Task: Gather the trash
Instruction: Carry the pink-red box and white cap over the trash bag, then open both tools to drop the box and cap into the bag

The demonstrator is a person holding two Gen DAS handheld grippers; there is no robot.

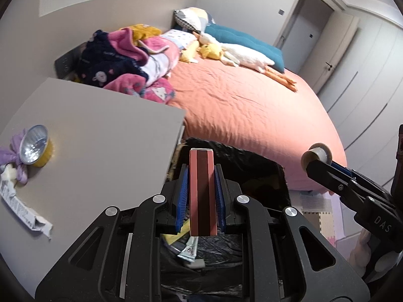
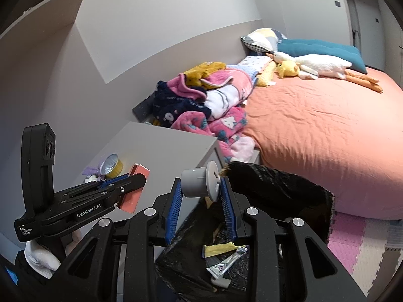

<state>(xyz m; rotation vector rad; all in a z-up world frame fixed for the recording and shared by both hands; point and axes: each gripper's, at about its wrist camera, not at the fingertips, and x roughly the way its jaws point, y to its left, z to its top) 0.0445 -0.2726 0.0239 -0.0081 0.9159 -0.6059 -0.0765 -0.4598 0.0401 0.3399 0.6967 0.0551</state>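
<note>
Over the black bin bag point(image 1: 252, 166) beside the bed point(image 1: 252, 110), both tools hang with trash in their grip. Left tool point(image 1: 201, 173) is clamped on a slim pink box point(image 1: 201, 191) with a dark stripe down its face; the blue pads point(image 1: 183, 196) press both narrow sides and the box stands upright between them, its top end poking past the fingertips. From the right wrist view the same box point(image 2: 137, 173) shows beyond the left tool's point(image 2: 136, 180) black fingers, near the grey counter's point(image 2: 161, 146) edge.

Right tool point(image 2: 201, 182) holds a grey spool point(image 2: 200, 182) crosswise between its pads, flange toward the bag point(image 2: 277, 188). From the left wrist view that spool point(image 1: 317, 154) sits at the tip of the right tool point(image 1: 317, 162), over the bed's edge.

Inside the bag lie a yellow scrap point(image 2: 219, 249), a silver wrapper point(image 2: 226, 264) and other bits.

On the counter point(image 1: 100, 130) remain a foil cup point(image 1: 35, 146) lying on its side, a purple cloth point(image 1: 12, 156) touching it, and a torn white carton point(image 1: 22, 209) nearer the front edge. Clothes point(image 1: 126, 60) are heaped at the bed's head end, soft toys point(image 1: 234, 52) by the pillows.
</note>
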